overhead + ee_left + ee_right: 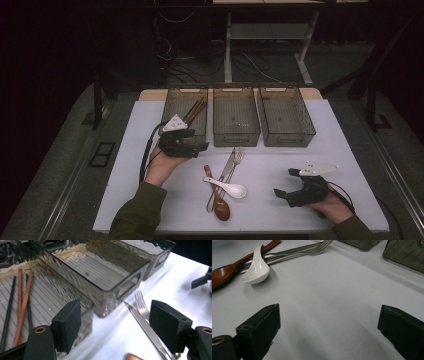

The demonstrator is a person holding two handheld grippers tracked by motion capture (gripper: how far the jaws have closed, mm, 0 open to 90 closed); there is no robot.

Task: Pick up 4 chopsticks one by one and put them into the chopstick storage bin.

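My left gripper hovers open at the front of the left bin, with nothing between its jaws. In the left gripper view the jaws frame that bin's corner and the tips of a knife and fork. Brown and black chopsticks lie in the left bin. My right gripper rests open and empty low over the table at the right. A white spoon and a wooden spoon lie mid-table.
Three smoky clear bins stand in a row at the back of the white table; the middle bin and right bin hold nothing visible. The knife and fork lie side by side, crossing the wooden spoon's handle.
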